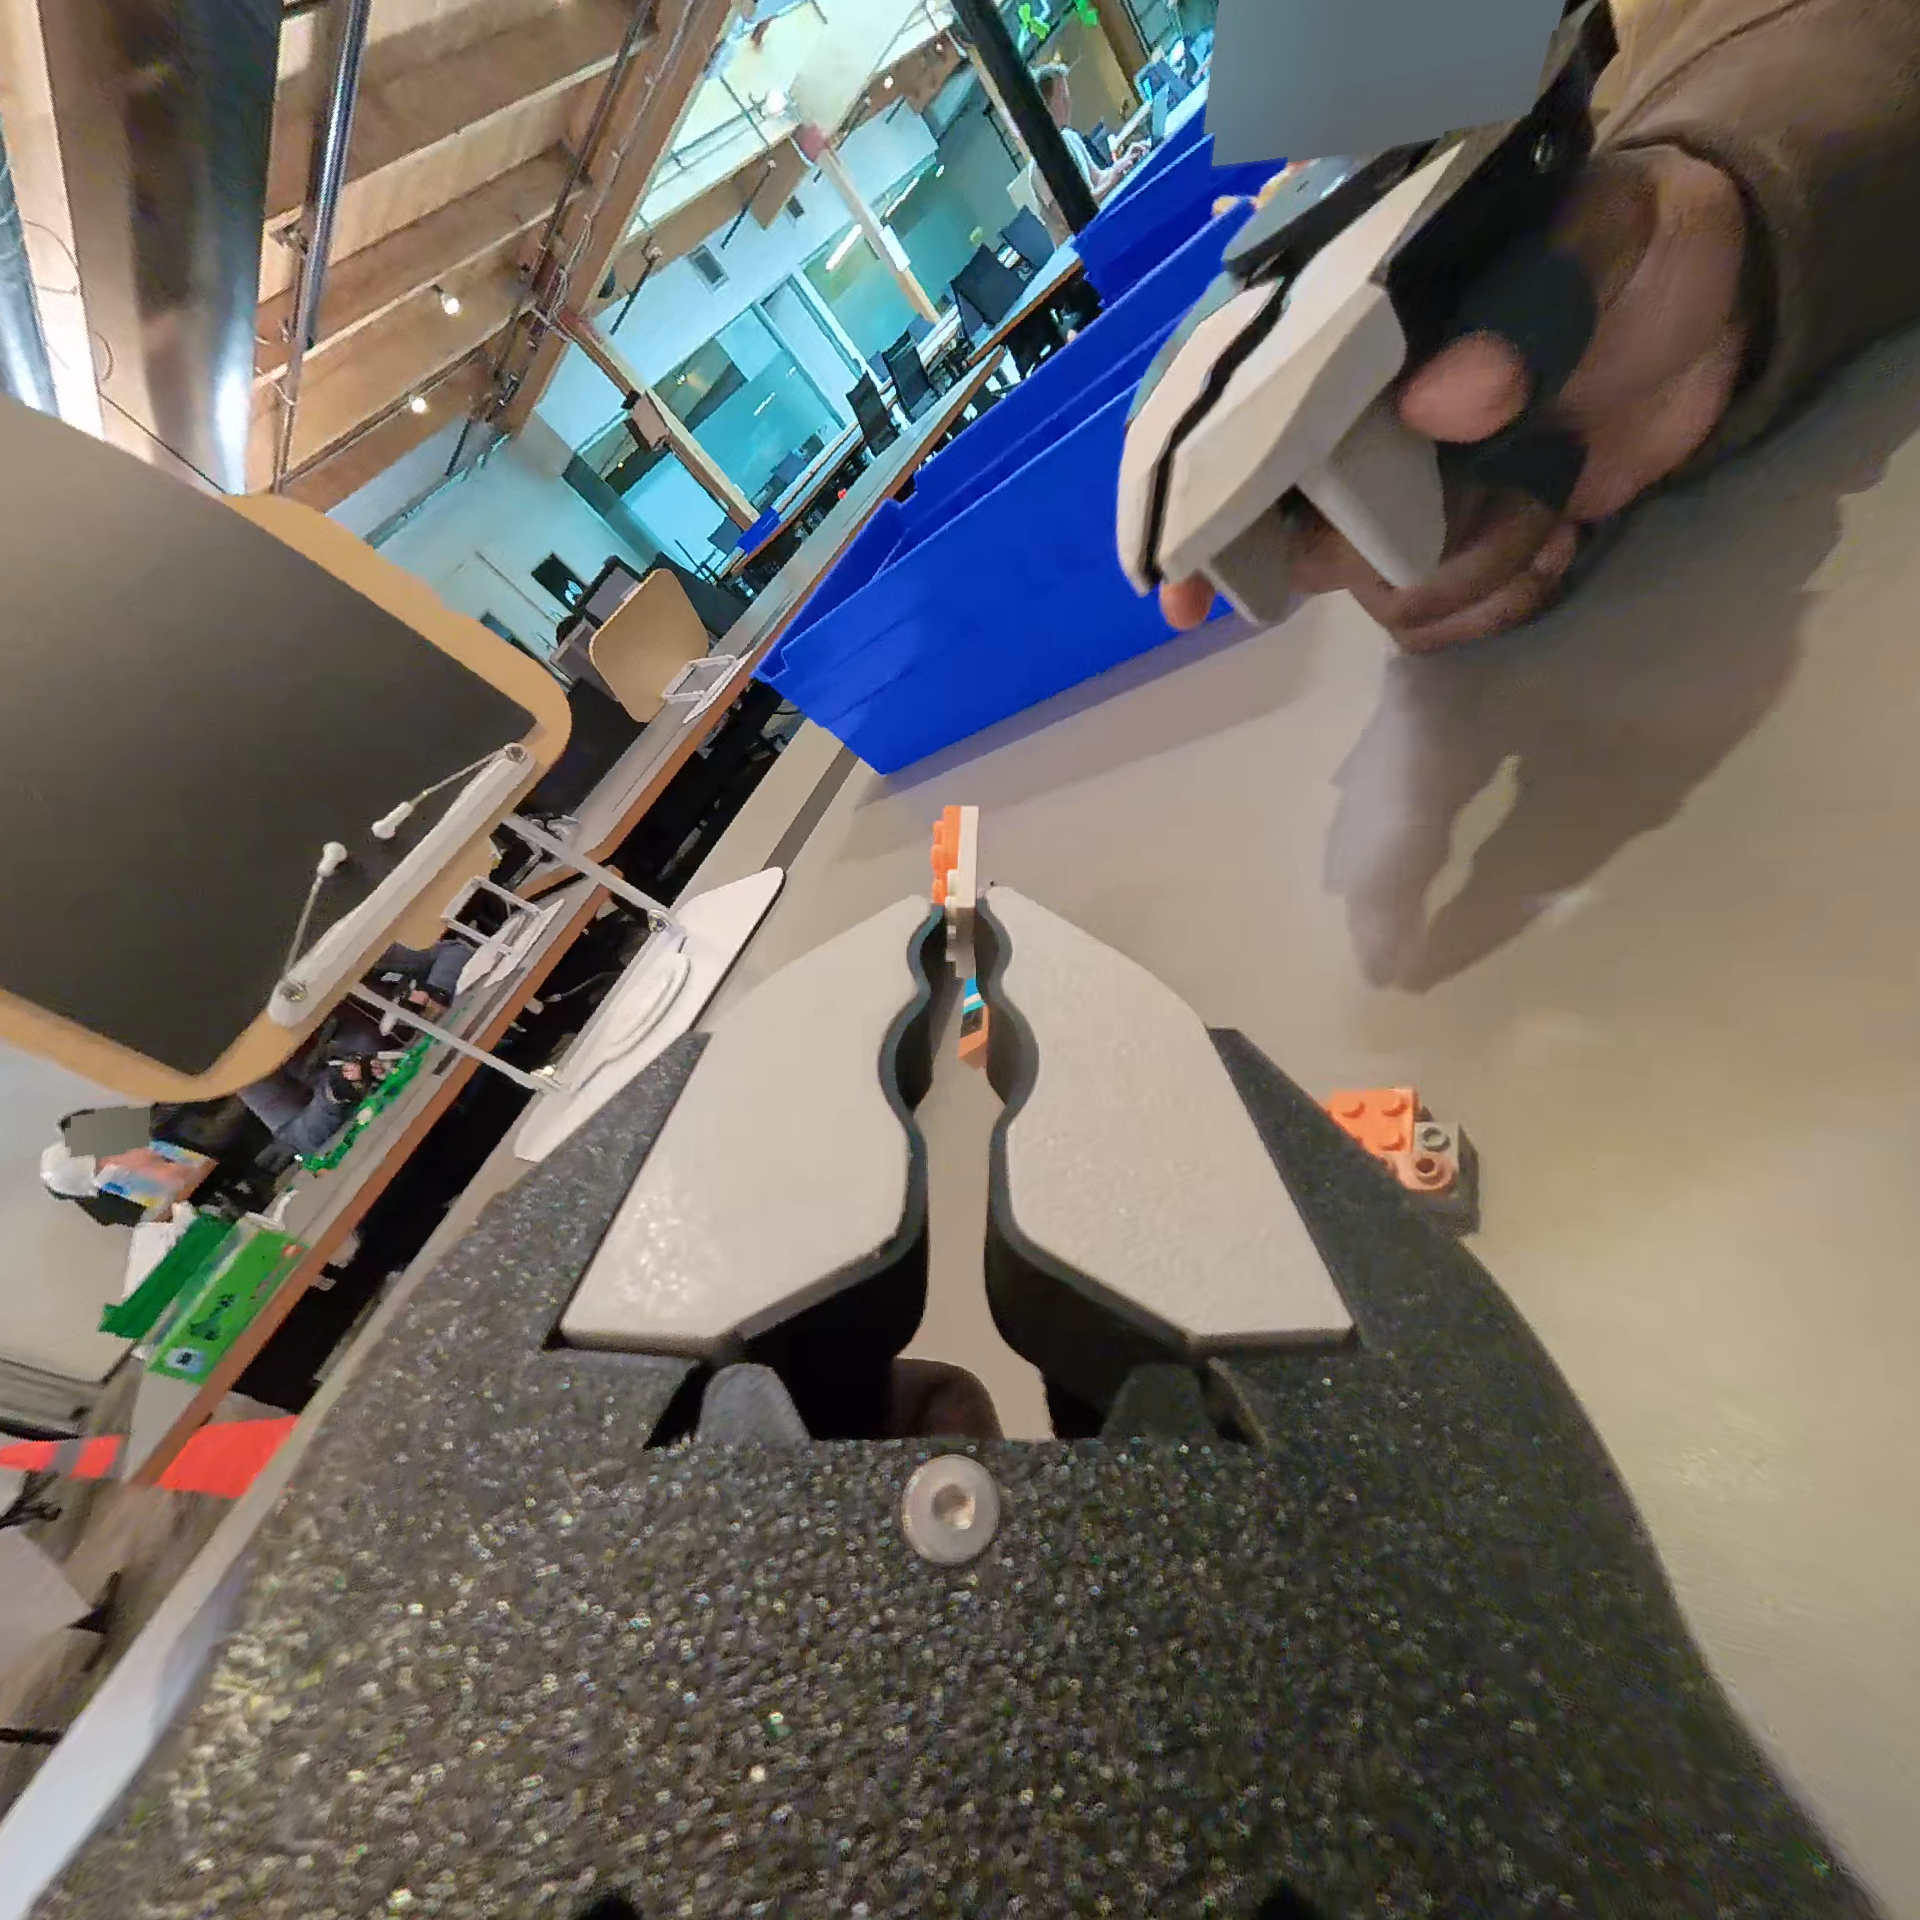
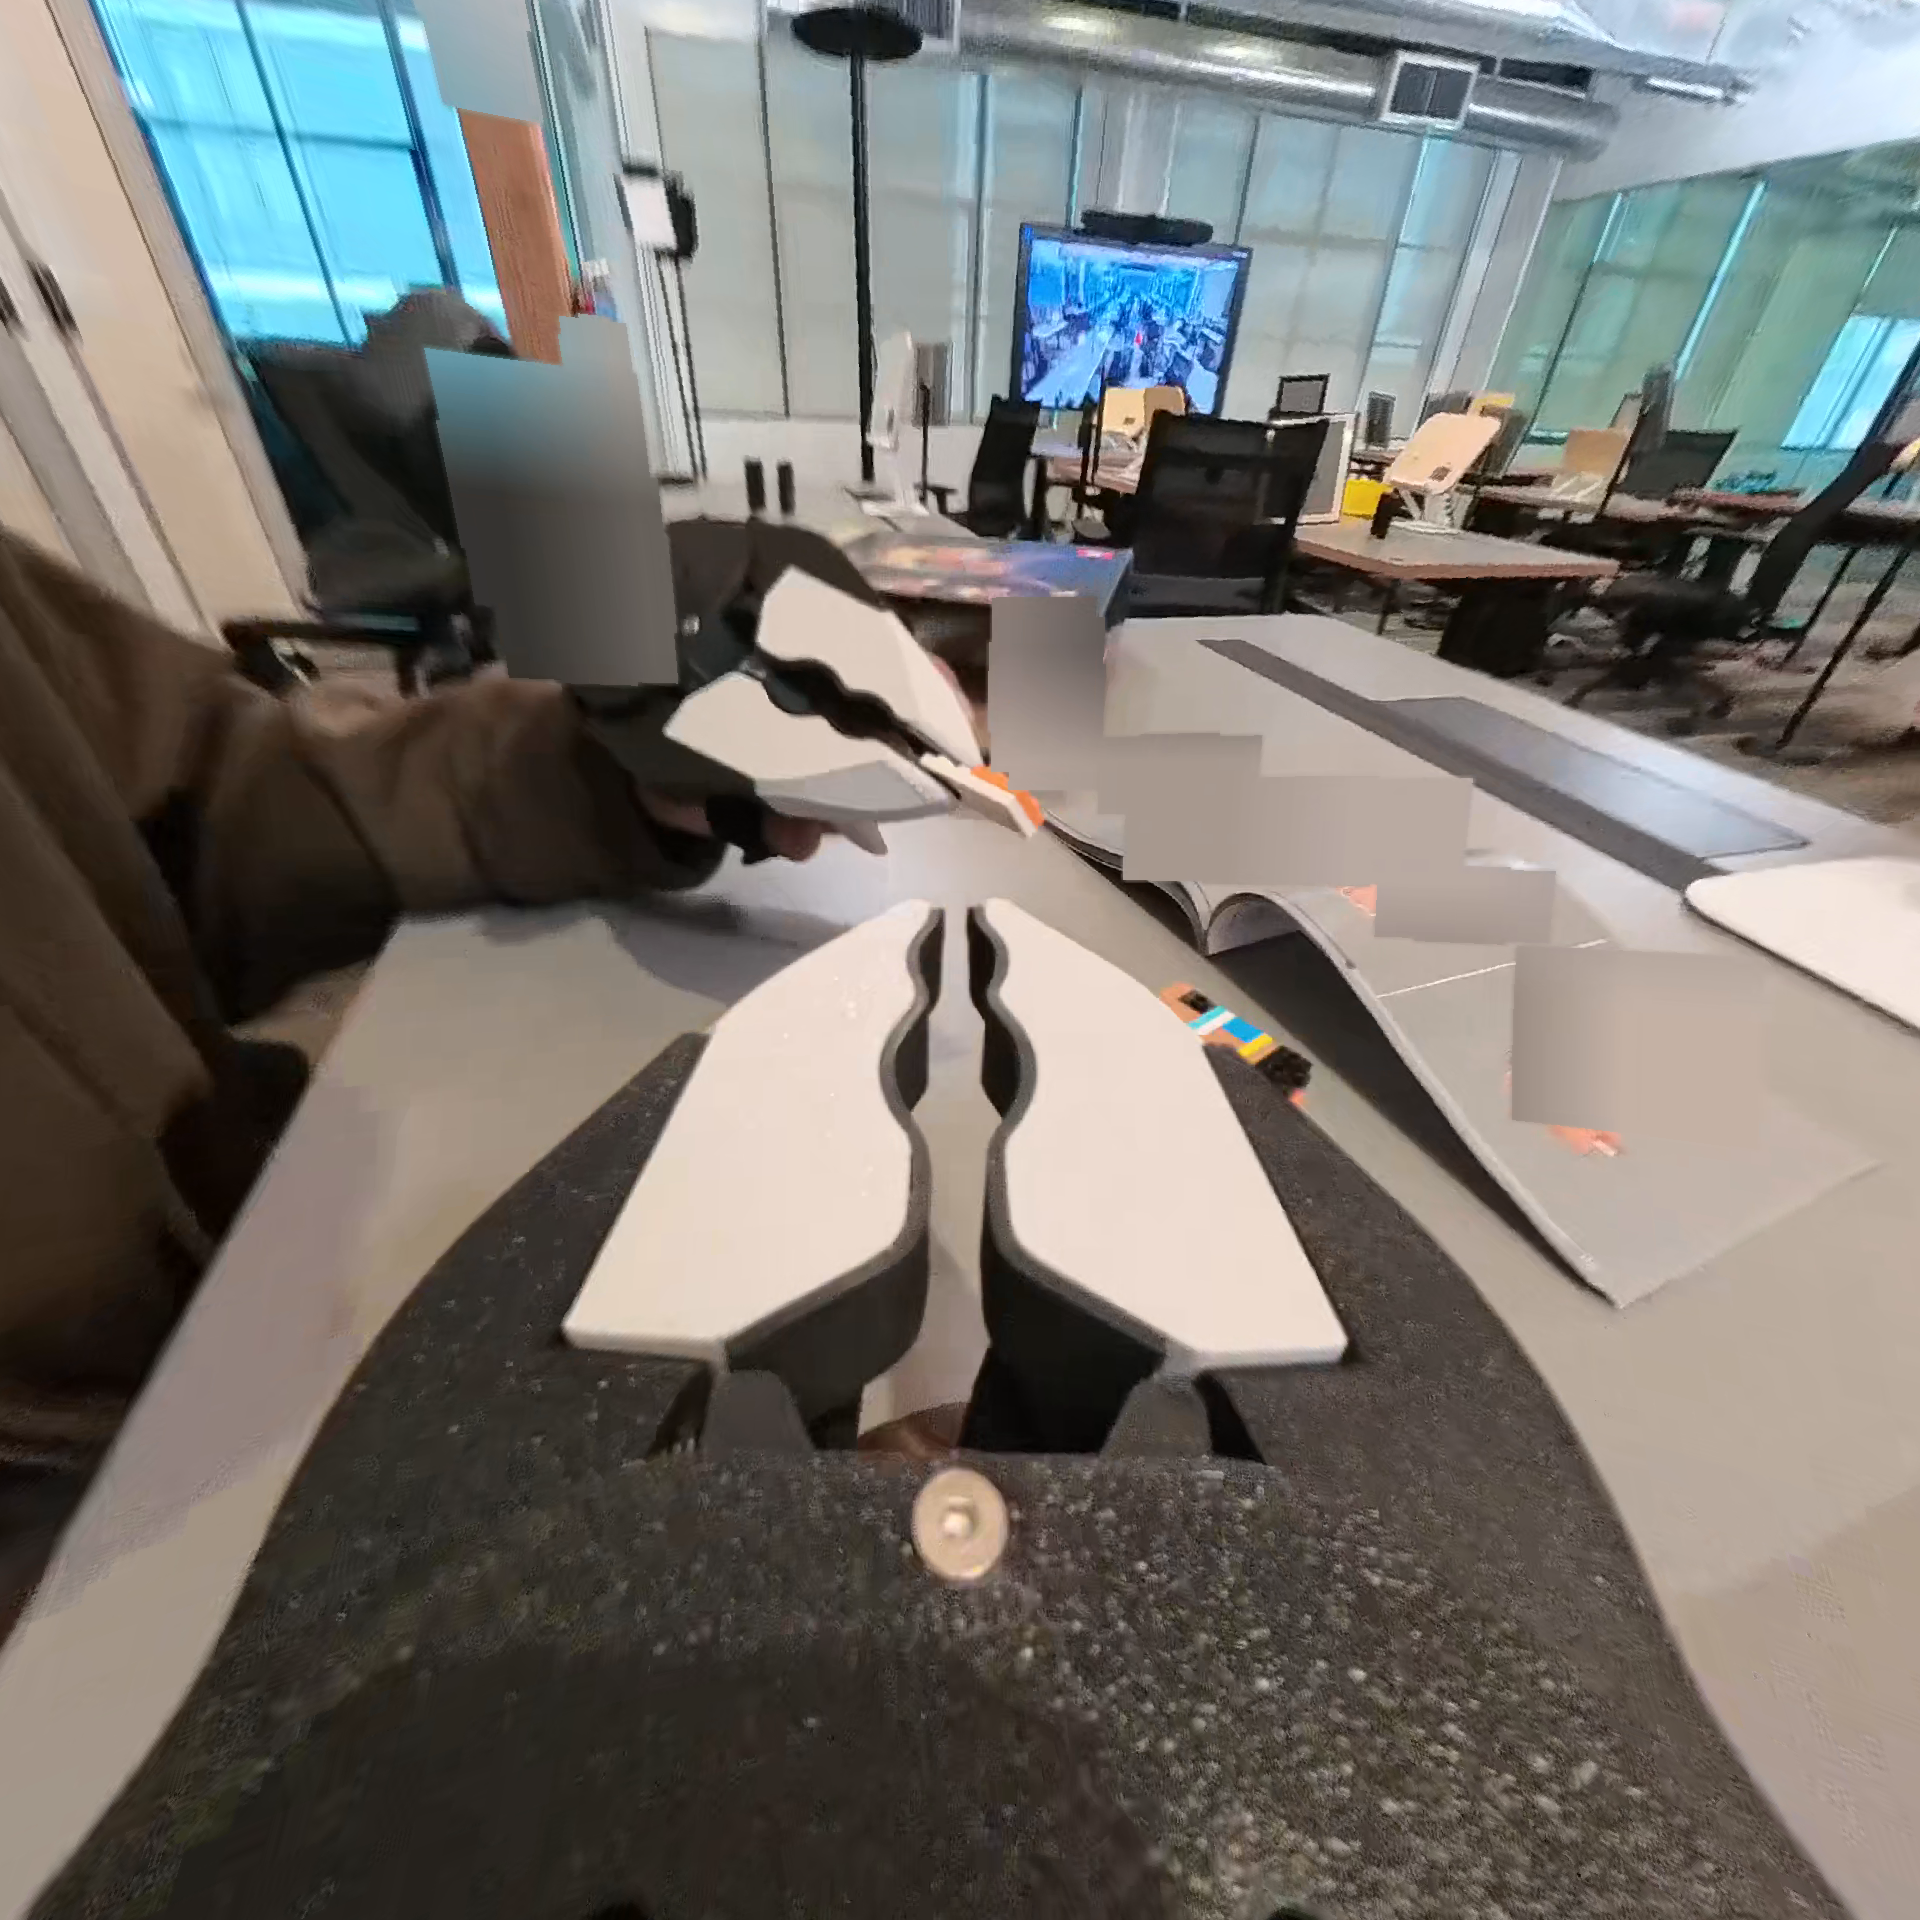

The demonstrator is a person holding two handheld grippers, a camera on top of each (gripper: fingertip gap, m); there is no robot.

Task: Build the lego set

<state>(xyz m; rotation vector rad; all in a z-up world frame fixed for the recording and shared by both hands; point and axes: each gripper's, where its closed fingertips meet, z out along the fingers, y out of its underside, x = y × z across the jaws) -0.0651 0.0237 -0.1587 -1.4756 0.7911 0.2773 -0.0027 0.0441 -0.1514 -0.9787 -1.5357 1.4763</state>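
Observation:
My left gripper [image 1: 961, 906] is shut on a small flat lego assembly [image 1: 958, 847] of white and orange plates, held edge-on above the grey table [image 1: 1558, 1351]. Part of the assembly sticks out past the fingertips. In the right wrist view the same gripper [image 2: 951, 774] holds the assembly [image 2: 1000, 798] up at the left. My right gripper [image 2: 956, 916] is shut and empty, a little below and in front of that piece. It also shows in the left wrist view [image 1: 1148, 569], held by a hand at the upper right.
An orange and dark grey lego sub-assembly [image 1: 1408, 1143] lies on the table beside my left gripper. A few loose bricks [image 2: 1236, 1034] lie next to an open instruction booklet [image 2: 1455, 1081]. Blue bins [image 1: 987, 603] stand at the table's far side. A white pad [image 2: 1829, 925] lies at the right. Spacing between my two grippers at the tips: around 7 cm.

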